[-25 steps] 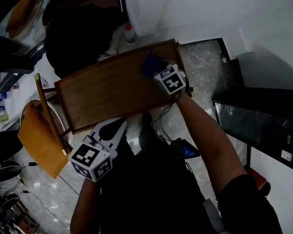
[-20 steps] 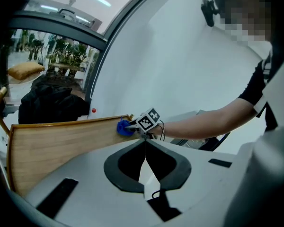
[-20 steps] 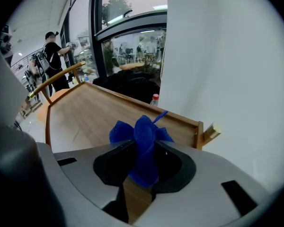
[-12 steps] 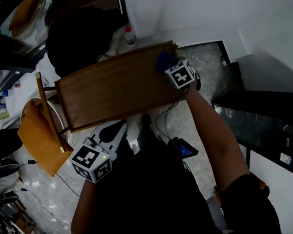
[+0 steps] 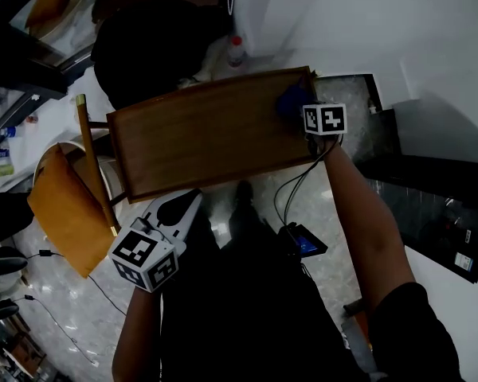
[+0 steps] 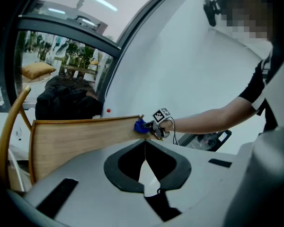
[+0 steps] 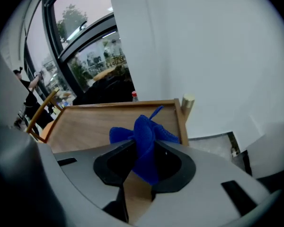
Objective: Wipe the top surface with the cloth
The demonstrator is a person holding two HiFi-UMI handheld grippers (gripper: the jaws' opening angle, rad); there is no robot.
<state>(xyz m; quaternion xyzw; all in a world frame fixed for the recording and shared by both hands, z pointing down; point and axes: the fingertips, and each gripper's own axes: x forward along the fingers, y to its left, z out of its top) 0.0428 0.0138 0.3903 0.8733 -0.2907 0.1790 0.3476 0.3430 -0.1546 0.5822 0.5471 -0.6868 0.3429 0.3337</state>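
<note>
- The cloth (image 7: 144,141), a deep blue piece with an open mesh weave, is sitting bunched and crumpled. Its folds are spreading out to both sides and a thin corner is sticking up.
- It is being pinched between the two jaws of the right tool (image 7: 143,149), with its lower end hanging down between them.
- It is sitting over the far right corner of the bench top (image 5: 207,138), just beside the raised rim; whether it is pressing on the wood cannot be told.
- The bench top is lying level: a rectangular brown wooden surface with the grain running lengthwise and a low raised rim running round its edges.
</note>
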